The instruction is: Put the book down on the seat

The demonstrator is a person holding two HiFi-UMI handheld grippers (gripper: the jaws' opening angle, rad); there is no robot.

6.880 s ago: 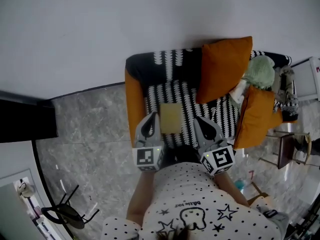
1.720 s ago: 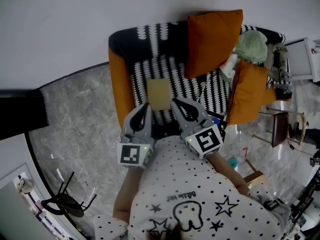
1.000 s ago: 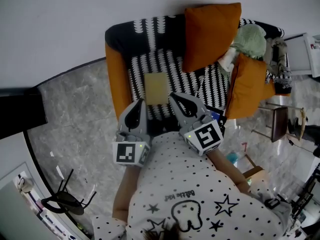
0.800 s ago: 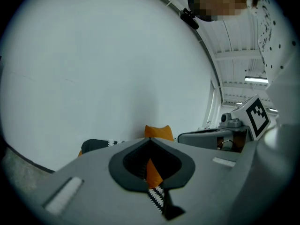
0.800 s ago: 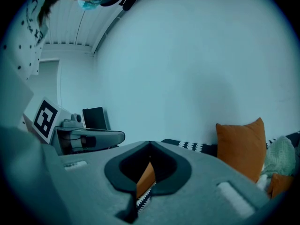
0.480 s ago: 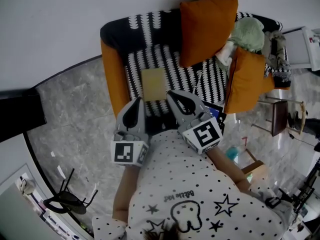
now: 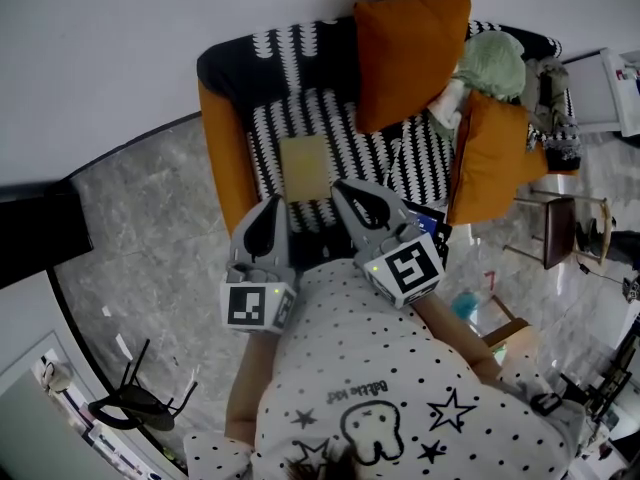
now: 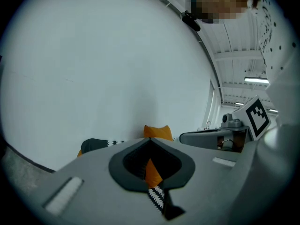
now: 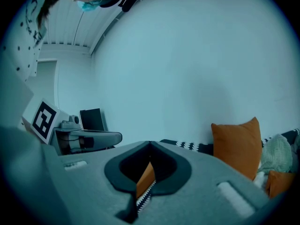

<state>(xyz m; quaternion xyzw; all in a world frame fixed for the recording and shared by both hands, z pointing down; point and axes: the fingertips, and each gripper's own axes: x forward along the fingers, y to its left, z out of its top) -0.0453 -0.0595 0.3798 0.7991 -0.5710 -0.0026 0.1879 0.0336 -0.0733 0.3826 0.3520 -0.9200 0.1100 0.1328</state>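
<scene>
My left tool (image 7: 274, 204) is clenched, its two jaws pressed tip to tip with nothing between them. My right tool (image 7: 342, 188) is the same, jaws together and empty. Each carries one marker cube, the left cube (image 7: 256, 308) and the right cube (image 7: 410, 268), two in all. Both tools point at the front edge of the black-and-white striped fabric seat (image 7: 370, 160). The single flat tan rectangular book (image 7: 305, 167) lies on the seat's left half, just past the jaw tips and touched by neither tool. Further out I count two orange square cushions. One cushion (image 7: 410, 56) leans on the backrest and the other (image 7: 488, 158) stands at the right end. One pale green soft bundle (image 7: 497, 64) sits behind them. One orange armrest (image 7: 224, 158) closes the seat's left side, with grey marbled floor (image 7: 150, 228) beyond.
</scene>
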